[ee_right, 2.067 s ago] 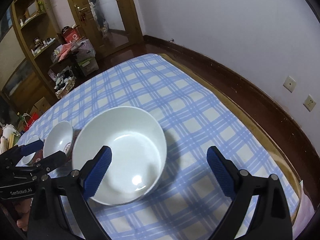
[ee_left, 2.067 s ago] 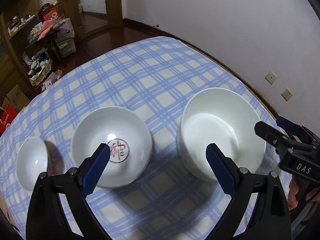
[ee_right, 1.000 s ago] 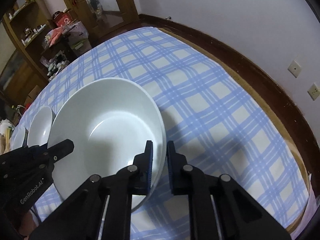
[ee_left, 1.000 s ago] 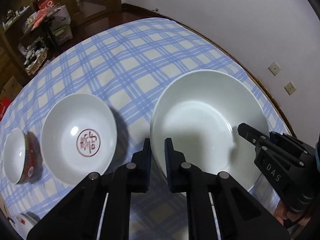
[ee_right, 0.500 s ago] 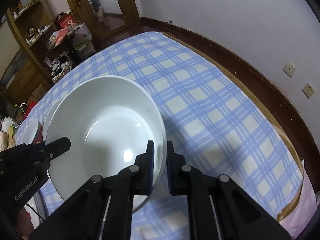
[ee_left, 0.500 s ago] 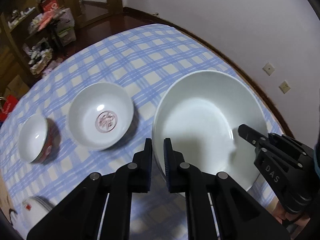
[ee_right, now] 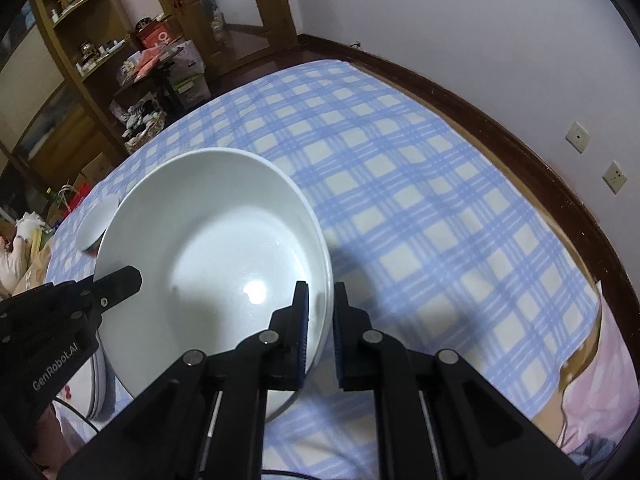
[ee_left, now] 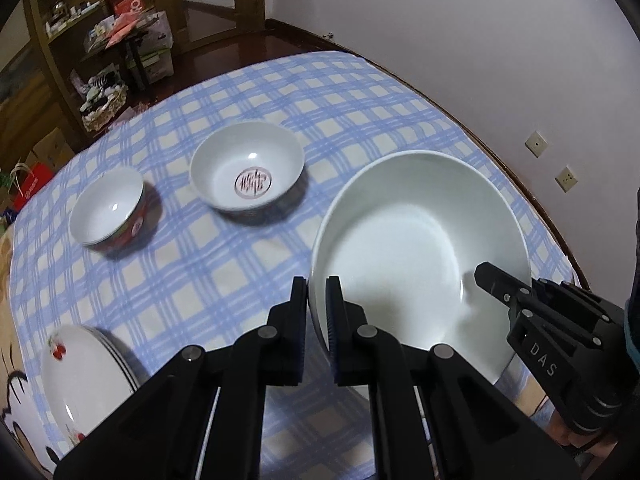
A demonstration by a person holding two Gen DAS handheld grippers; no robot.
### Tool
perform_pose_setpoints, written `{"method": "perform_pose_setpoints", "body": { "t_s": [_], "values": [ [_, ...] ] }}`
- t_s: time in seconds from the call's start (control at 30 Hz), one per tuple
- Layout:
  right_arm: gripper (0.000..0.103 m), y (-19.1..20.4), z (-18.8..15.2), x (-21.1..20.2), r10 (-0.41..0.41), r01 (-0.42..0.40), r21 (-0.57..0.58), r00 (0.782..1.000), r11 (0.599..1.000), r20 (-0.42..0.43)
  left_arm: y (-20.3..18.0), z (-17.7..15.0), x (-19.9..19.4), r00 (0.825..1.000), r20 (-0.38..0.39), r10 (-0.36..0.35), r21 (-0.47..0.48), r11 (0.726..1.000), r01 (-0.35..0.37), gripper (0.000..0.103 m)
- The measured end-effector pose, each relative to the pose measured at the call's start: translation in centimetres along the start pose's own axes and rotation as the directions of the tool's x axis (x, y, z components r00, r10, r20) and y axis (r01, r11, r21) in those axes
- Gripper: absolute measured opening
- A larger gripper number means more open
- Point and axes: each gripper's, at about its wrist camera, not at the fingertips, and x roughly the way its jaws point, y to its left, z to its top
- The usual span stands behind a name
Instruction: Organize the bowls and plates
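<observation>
A large white bowl (ee_left: 420, 248) (ee_right: 208, 248) hangs above the blue checked tablecloth, held from both sides. My left gripper (ee_left: 317, 312) is shut on its left rim, and my right gripper (ee_right: 320, 320) is shut on its right rim. Each gripper shows in the other's view, the right gripper (ee_left: 496, 280) at the far rim and the left gripper (ee_right: 120, 284) likewise. A medium bowl with a red emblem (ee_left: 248, 172) stands on the cloth. To its left sits a small red-sided bowl (ee_left: 108, 212). A stack of cherry-patterned plates (ee_left: 80, 376) lies at the lower left.
The round table (ee_right: 440, 208) carries the checked cloth, with open cloth to the right of the held bowl. A wall with sockets (ee_right: 578, 136) runs close behind the table. Shelves and boxes (ee_left: 120, 40) stand across the room beyond the table's far left edge.
Both grippers closed on the big bowl's rim and lifted it off the cloth. The view has pulled up and back, so the small bowl and the plate stack now show.
</observation>
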Motion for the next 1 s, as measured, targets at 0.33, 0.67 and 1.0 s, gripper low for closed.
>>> {"method": "perform_pose_setpoints", "body": {
  "t_s": [0.33, 0.67, 1.0],
  "values": [
    [0.005, 0.6, -3.6, 1.2, 0.041, -0.040, 0.015, 0.997, 0.999, -0.058, 2.6, -3.8, 3.3, 0.995, -0.097, 0.006, -0.074, 0.997, -0.013, 0.009],
    [0.005, 1.8, -4.0, 2.9, -0.003, 0.000, -0.031, 0.995, 1.000, -0.095, 3.2, -5.2, 4.3, 0.996, -0.085, -0.003, -0.072, 0.997, -0.003, 0.008],
    [0.007, 1.4, -4.1, 3.6, 0.018, -0.019, -0.008, 0.991, 1.000, -0.132, 3.5, -5.2, 4.1, 0.996, -0.090, -0.012, -0.072, 0.997, 0.005, 0.012]
  ]
}}
